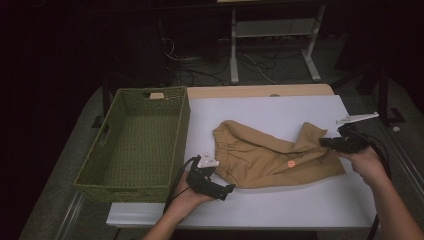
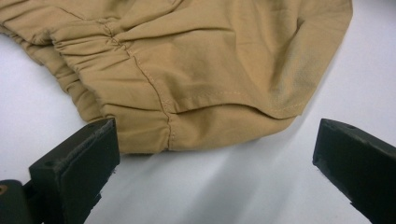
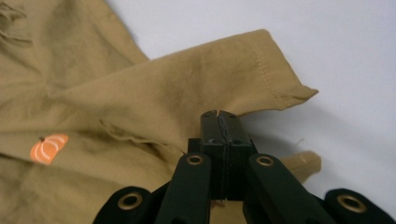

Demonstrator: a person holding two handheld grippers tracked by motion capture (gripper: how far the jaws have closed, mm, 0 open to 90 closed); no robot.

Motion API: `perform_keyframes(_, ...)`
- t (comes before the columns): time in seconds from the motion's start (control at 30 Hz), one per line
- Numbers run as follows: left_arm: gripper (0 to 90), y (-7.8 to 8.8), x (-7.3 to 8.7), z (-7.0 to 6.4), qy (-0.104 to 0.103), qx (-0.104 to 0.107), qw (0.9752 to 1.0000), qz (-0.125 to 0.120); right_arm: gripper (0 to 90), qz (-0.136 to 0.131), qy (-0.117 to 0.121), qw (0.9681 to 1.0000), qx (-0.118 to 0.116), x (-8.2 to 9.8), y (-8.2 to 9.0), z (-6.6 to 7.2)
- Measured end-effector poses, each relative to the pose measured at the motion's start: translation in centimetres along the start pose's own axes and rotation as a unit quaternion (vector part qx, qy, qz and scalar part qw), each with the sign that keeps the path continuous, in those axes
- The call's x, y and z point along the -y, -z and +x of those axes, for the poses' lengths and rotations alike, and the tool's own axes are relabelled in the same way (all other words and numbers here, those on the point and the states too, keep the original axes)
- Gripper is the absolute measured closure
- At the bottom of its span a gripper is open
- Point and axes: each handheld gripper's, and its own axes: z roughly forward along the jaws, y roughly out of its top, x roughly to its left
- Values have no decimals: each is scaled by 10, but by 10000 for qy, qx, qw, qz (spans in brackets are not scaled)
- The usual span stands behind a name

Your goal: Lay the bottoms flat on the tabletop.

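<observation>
A tan garment with an elastic waistband (image 1: 270,155) lies crumpled on the white table (image 1: 300,205). A small orange pumpkin patch (image 1: 291,163) marks it. My right gripper (image 1: 325,142) at the garment's right end is shut on a fold of the leg, near its stitched hem. In the right gripper view the jaws (image 3: 218,116) meet with the tan cloth (image 3: 154,93) pinched between them, and the pumpkin patch (image 3: 48,148) is at the left. My left gripper (image 1: 225,192) rests by the near left corner, open. In the left gripper view its jaws (image 2: 217,128) stand wide apart before the waistband corner (image 2: 140,84).
A green woven basket (image 1: 181,130) stands empty on the table's left side, close to the garment's waistband. A bare strip of white table runs along the front edge. Beyond the table are a dark floor with cables and a white frame (image 1: 272,30).
</observation>
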Motion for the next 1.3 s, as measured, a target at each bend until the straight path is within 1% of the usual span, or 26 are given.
perform_keyframes(0.27, 7, 0, 0, -1, -10, -5, 10000, 11, 892, 85, -61, 9999, -98, 17, 7, 3)
perform_keyframes(0.4, 7, 0, 0, -1, -27, 3, 10000, 5, 891, 103, -61, 9998, -149, 23, 7, 5)
perform_keyframes(0.47, 7, -1, 0, -1, -31, 2, 10000, 24, 880, 70, -71, 9998, -158, 22, 8, 6)
perform_keyframes(0.5, 7, -2, 0, -2, -29, 7, 10000, 28, 848, 16, -78, 9998, -169, 22, 9, 7)
perform_keyframes(0.53, 7, -2, 0, -2, -25, 12, 10000, 27, 794, -49, -91, 9997, -206, 21, 11, 8)
perform_keyframes(0.57, 7, -2, 0, -2, -30, 14, 10000, 27, 757, -108, -116, 9995, -260, 20, 13, 10)
perform_keyframes(0.67, 7, -1, 0, -2, -46, 5, 10000, 23, 666, -280, -92, 9988, -381, 18, 18, 17)
perform_keyframes(0.73, 7, -1, -1, -2, -27, 0, 10000, -3, 619, -339, -27, 9981, -519, 17, 19, 22)
perform_keyframes(0.8, 7, -1, -1, -2, -50, -1, 10000, 6, 572, -364, 30, 9974, -626, 16, 17, 29)
perform_keyframes(0.9, 7, -1, -1, -1, -45, 0, 10000, 5, 524, -334, 177, 9961, -792, 15, 13, 39)
perform_keyframes(0.93, 7, -1, -1, -1, -43, -4, 10000, 3, 507, -333, 176, 9956, -857, 16, 12, 42)
perform_keyframes(0.97, 7, -1, -1, -1, -53, -8, 10000, 6, 497, -344, 224, 9948, -931, 16, 11, 45)
perform_keyframes(1.03, 7, -1, -2, -1, -82, -8, 10000, 14, 474, -341, 290, 9940, -1001, 17, 10, 53)
perform_keyframes(1.17, 10, -2, -3, -3, -95, -16, 9999, 41, 438, -309, 469, 9913, -1192, 20, 5, 67)
perform_keyframes(1.3, 53, 0, -3, -4, -115, -75, 9999, -9, 417, -287, 677, 9885, -1324, 23, 1, 80)
